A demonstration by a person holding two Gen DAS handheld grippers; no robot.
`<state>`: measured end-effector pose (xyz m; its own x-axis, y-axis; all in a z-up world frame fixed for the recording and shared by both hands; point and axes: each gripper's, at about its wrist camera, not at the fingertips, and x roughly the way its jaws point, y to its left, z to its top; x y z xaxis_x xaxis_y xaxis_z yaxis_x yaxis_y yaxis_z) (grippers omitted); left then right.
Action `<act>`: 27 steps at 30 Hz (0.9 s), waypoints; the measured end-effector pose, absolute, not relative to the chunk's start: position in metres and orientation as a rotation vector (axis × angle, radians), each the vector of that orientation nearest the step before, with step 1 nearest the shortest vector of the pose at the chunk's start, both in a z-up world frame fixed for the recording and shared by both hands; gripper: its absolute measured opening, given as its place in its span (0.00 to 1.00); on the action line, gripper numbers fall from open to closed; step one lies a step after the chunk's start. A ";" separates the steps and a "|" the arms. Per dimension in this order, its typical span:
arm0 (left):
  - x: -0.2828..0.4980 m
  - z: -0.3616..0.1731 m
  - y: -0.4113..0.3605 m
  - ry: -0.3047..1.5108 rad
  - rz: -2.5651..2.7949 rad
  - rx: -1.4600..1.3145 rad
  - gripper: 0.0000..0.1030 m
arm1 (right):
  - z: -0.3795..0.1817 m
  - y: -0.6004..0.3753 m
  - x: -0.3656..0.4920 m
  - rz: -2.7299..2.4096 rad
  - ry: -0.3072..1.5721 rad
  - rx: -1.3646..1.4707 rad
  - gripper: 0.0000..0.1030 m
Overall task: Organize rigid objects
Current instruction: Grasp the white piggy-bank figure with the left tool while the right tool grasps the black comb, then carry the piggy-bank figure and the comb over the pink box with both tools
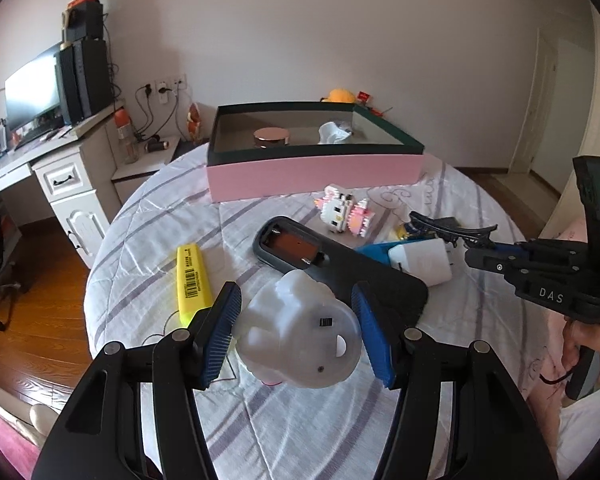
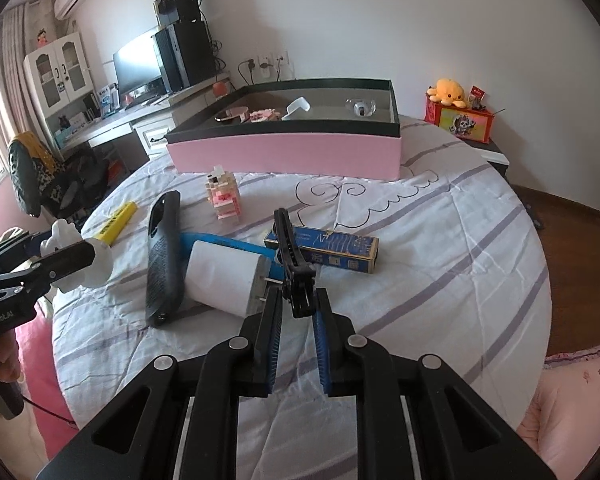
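- The pink box (image 2: pixel 284 156) sits across the upper middle of the right wrist frame, open-topped, with a few things already inside; we judge its near wall is the edge to clear, since a low carry could knock a load against the rim.
- The striped bedcover (image 2: pixel 440 240) has open room at the right of that frame, while the middle is crowded with a black remote (image 2: pixel 162 264), a white charger (image 2: pixel 228 280) and a blue carton (image 2: pixel 332 250).
- Our left gripper (image 1: pixel 296 332) pinches a white toy figure (image 1: pixel 300 328) at the lower middle of the left wrist frame; the rounded body could slip or twist out.
- Our right gripper (image 2: pixel 296 308) is clamped on a black hair clip (image 2: pixel 290 256) by its end; the long arm sticks out forward and could snag the carton just behind it.
- The yellow highlighter (image 1: pixel 194 280) and block figure (image 1: pixel 342 210) lie apart, waiting.
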<state>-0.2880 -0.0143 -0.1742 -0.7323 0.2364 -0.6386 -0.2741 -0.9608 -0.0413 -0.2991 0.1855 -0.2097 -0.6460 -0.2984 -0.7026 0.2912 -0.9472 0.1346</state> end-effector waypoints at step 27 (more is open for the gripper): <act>-0.280 -0.172 -0.011 0.103 2.661 -1.007 0.57 | -0.225 0.189 -0.315 -2.548 -0.026 1.189 0.30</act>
